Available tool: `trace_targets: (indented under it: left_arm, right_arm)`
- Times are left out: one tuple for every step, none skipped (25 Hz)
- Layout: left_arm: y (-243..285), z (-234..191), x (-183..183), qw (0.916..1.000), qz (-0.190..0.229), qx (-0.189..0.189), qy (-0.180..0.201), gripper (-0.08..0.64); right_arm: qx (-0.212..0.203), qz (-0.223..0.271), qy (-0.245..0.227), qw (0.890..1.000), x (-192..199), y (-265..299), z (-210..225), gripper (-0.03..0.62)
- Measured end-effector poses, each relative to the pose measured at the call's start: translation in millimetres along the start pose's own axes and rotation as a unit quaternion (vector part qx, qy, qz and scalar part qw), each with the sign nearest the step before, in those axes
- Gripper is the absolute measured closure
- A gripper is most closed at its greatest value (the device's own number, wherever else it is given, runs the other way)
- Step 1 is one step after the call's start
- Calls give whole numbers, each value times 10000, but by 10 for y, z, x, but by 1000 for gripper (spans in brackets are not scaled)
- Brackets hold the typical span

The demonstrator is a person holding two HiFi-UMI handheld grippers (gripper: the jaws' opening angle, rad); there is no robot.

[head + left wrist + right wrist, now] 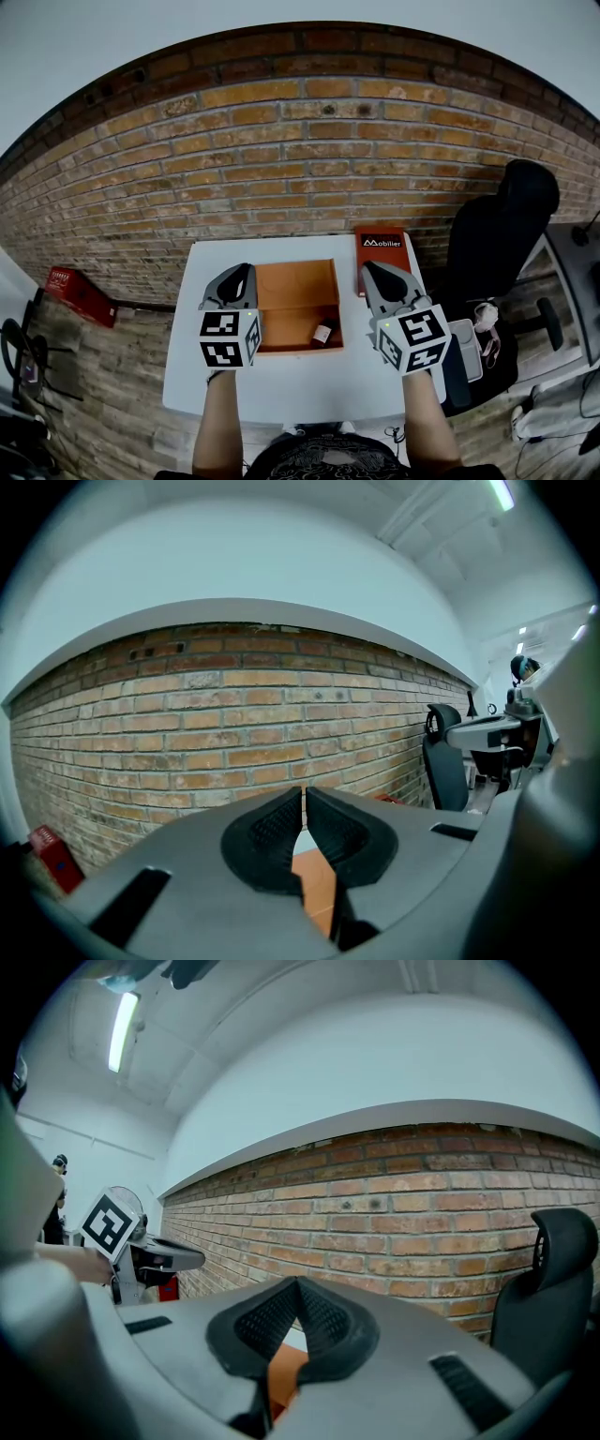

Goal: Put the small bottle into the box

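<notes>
An open orange box [291,286] lies on the white table [281,384]. The small dark bottle [323,333] lies on its side inside the box, at the near right corner. My left gripper [246,271] hovers over the box's left edge, shut and empty. Over the box's right edge my right gripper [369,268] is held the same way, shut with nothing in it. In the left gripper view the jaw tips [304,791] meet, with the orange box [314,883] showing below them. The right gripper view shows its tips [296,1283] closed above the box [281,1372].
A red item with a white label [382,253] lies at the table's far right, beside the box. A black office chair [497,234] stands to the right, and a grey device [464,352] sits off the right edge. A brick wall rises behind. A red case [80,292] is on the floor at left.
</notes>
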State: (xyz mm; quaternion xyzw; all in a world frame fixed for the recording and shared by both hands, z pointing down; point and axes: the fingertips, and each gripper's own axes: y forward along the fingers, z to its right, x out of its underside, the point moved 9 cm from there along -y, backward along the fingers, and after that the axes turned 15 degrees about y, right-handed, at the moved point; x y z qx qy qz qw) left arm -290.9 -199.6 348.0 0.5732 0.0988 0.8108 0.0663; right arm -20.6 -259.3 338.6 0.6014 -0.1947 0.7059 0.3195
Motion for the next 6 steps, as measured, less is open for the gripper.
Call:
trace_targets:
  left_arm:
    - [1,-1,4,10000,-13,2,0,525]
    - [3,0,8,10000,-25,4,-1,525]
    - [6,3,12,10000,-35,8,-2,525]
    - [9,7,15,10000,-44,13,-4,525]
    - [11,12,18,10000,-51,19,-6,525]
    - [13,17,20,10000,-58,26,-8,525]
  right_arm:
    - [7,2,0,10000,-3,-1,1,572]
    - [10,3,0,10000,-5,-1,3,572]
    - [9,3,-1,10000,-7,-2,5,572]
    - [6,1,-3,10000,-7,-3,7,572]
    - [2,-3,-6,10000,-7,-4,9,572]
    - [-3,-8,-10,10000,-7,-5,11,572]
